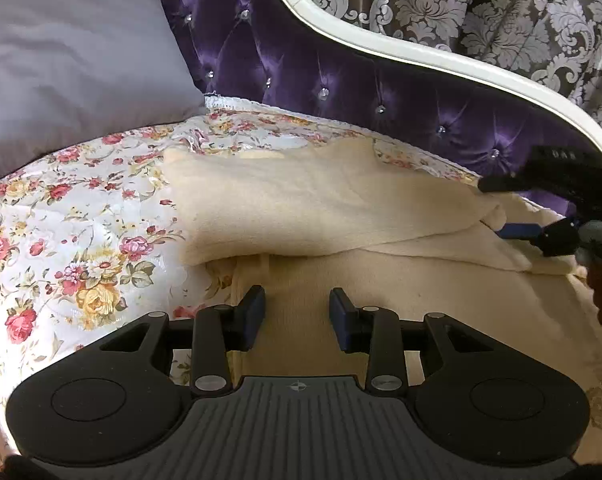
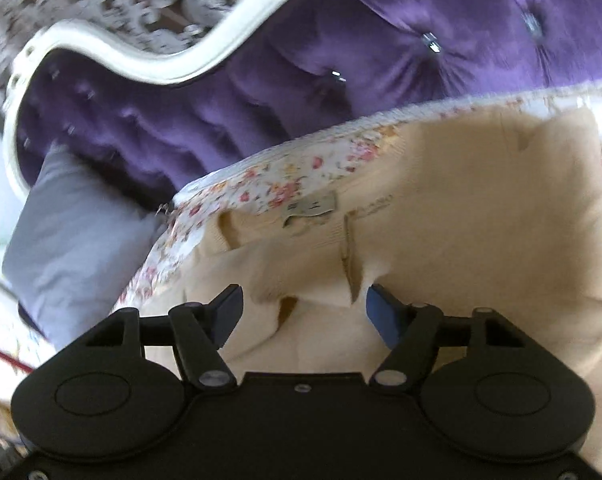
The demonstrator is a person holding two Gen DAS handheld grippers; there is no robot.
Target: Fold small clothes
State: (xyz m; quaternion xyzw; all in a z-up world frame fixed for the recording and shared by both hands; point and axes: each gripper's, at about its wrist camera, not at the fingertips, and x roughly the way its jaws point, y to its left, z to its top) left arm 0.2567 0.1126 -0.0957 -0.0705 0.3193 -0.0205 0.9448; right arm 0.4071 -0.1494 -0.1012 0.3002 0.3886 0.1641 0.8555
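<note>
A cream knit garment (image 1: pixel 321 208) lies on the floral bedspread (image 1: pixel 61 220), with one part folded over its upper half. My left gripper (image 1: pixel 297 312) is open and empty, low over the garment's near part. My right gripper (image 1: pixel 497 208) shows at the right edge of the left wrist view, its fingers either side of the folded edge. In the right wrist view my right gripper (image 2: pixel 303 308) is open over the cream garment (image 2: pixel 441 208), whose neck label (image 2: pixel 313 210) shows ahead.
A grey pillow (image 1: pixel 69 60) lies at the back left and also shows in the right wrist view (image 2: pixel 73 240). A purple tufted headboard (image 1: pixel 301 60) with a white frame stands behind the bed. Patterned wallpaper (image 1: pixel 501 8) is beyond.
</note>
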